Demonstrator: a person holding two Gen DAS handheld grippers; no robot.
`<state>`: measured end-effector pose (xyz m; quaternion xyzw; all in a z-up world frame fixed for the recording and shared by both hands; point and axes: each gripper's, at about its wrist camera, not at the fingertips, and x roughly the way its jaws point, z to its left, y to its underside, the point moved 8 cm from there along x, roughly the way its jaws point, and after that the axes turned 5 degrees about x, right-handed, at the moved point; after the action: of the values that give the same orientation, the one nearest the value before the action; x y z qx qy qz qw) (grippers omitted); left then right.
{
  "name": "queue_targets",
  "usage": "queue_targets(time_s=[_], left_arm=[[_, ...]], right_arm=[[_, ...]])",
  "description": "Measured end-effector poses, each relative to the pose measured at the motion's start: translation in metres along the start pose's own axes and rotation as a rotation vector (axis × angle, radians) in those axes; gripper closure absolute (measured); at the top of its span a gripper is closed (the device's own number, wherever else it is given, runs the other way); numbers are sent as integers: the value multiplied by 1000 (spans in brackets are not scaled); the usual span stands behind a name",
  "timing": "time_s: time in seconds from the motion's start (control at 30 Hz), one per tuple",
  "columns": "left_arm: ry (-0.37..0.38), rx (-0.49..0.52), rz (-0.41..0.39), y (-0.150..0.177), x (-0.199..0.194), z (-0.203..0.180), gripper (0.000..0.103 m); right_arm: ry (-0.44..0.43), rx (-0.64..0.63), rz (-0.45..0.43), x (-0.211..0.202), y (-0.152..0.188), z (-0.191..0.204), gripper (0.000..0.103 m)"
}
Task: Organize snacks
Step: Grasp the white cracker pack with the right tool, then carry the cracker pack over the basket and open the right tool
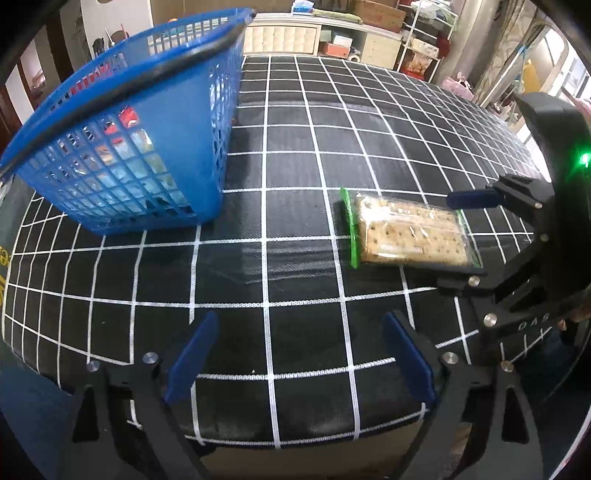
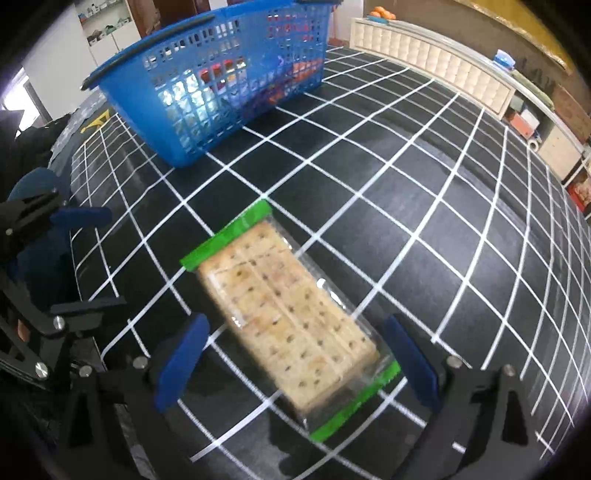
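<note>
We read this as lived-in home room, used partly for storage. Top centre of left wrist view: cream tufted bench [image 1: 282, 37] against wall, cardboard boxes [image 1: 380, 13] stacked above it. Upper right: white wire shelf rack [image 1: 424, 48] crowded with packets. Right wrist view, upper left: white wall shelves [image 2: 107, 22] holding small items; top centre: oranges [image 2: 382, 14] on cream unit. Foreground: table under black cloth with white grid [image 2: 369, 177].

Your left wrist camera looks steeply down over the gridded table [image 1: 295, 147], fairly close. Your right wrist camera sits nearer, directly above the cracker pack [image 2: 288, 314]. Both share that pack [image 1: 410, 232] and the blue basket [image 1: 122, 147].
</note>
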<state>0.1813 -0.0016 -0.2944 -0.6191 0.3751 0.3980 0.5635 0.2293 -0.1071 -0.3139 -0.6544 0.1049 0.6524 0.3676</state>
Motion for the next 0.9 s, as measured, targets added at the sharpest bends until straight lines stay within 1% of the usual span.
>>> queue_targets(time_s=[0.1,0.2,0.23,0.3,0.33,0.37,0.43,0.47,0.63,0.73,0.83,0.9], left_arm=[[-6,21,16,0,9,-2,13],[2,11,10,-3,13,-2,13],[15,5,13,-2,14,-2,12],[29,1,15,-1,15,-3,5],[24,4,13,-1,13,-4,1],[16,10,5,-2,12,-5,0],[9,20,-12,-2,6,-7,0],[7,26,-18,-2,3,-8,0],[0,36,-38,-3,-9,-13,0],[-2,36,-60,-4,-21,-11,0],[13,27,-83,-8,-35,-9,0],[18,31,-116,-13,-49,-8,0]], right_arm=[[-15,-49,4,2,0,4,5],[9,-124,1,6,-2,9,5],[24,-138,-5,7,-2,11,5],[35,-159,-22,7,0,15,7],[32,-166,-40,3,1,18,14],[31,-169,-47,1,2,18,25],[44,-163,-51,-3,6,20,28],[65,-155,-68,-6,9,20,30],[76,-55,-87,-25,24,17,31],[89,-16,-119,-49,20,22,31],[123,-4,-159,-77,13,29,31],[134,-6,-187,-94,6,36,31]])
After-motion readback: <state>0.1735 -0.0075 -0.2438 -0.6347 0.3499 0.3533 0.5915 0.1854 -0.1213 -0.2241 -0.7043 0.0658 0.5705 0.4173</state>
